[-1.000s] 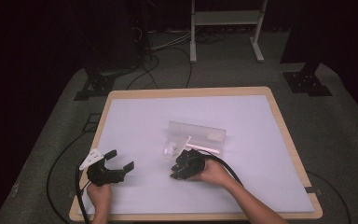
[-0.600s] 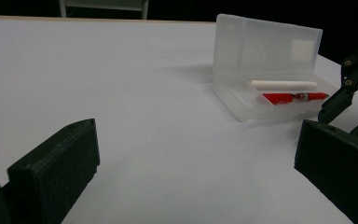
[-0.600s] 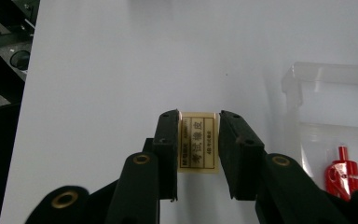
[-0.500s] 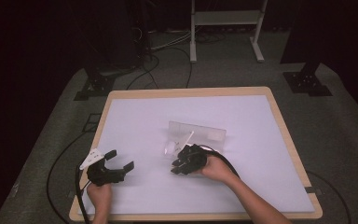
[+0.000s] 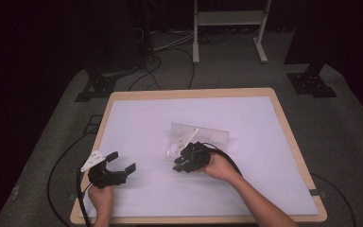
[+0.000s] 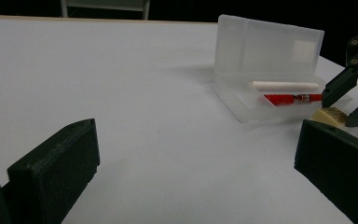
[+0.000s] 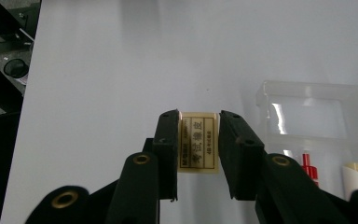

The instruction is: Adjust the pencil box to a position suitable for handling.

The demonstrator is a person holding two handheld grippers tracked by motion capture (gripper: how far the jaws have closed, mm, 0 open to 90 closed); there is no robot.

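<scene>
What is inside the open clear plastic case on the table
Inside the clear case lie a white stick and a red pen, side by side. The tray's frosted front wall covers their lower sides, and the right claw covers their far ends.

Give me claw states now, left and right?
Left claw: open, nothing between its jaws.
Right claw: shut on the eraser, beside the open clear pencil case.

We hold two black grippers: the left gripper (image 5: 121,162) carries a pale three-cornered plate on top, the right gripper (image 7: 198,154) has blocky matte jaws with brass-coloured screws. A thick black cable trails from each. Our forearms are bare, no sleeves.
</scene>
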